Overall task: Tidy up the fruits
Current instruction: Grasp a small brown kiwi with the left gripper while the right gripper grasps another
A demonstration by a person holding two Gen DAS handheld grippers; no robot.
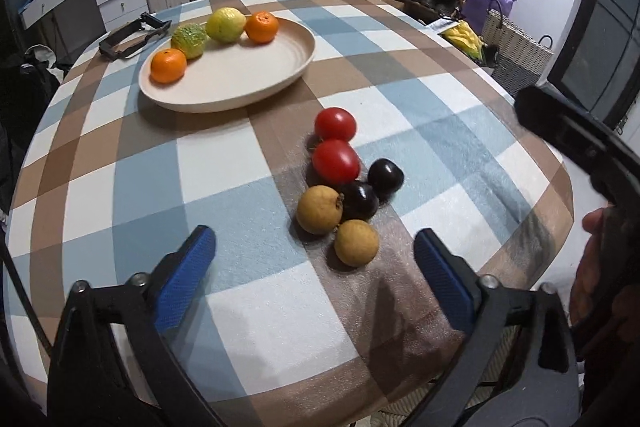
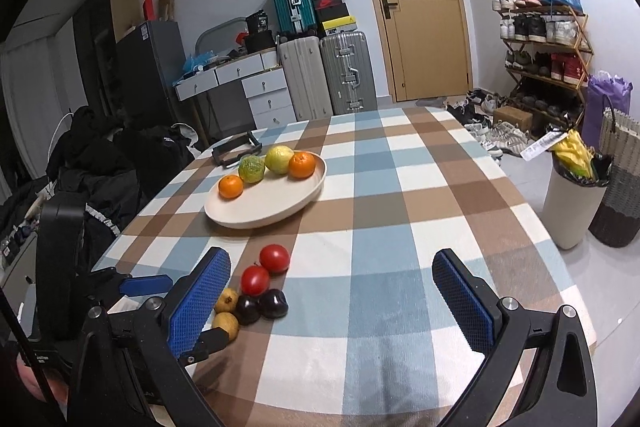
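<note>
Fruit cluster [image 1: 343,183] lies loose near the left gripper [image 1: 314,267], fingers apart and empty; right gripper [image 2: 332,301] likewise gapes. Tomatoes [image 1: 335,124] look smooth, soft, likely to roll: grip across their middle, gently; plate [image 1: 280,75] sits farther back

i'm looking across a lived-in home, an entry or spare room: a checked tablecloth [image 2: 400,211] on the table, a tan door [image 2: 416,11], suitcases [image 2: 324,75] stacked by white drawers [image 2: 256,87], a wooden shoe rack [image 2: 548,47] crammed with sneakers, a waste bin [image 2: 572,203], and dark coats [image 2: 104,163] heaped at the left.
</note>
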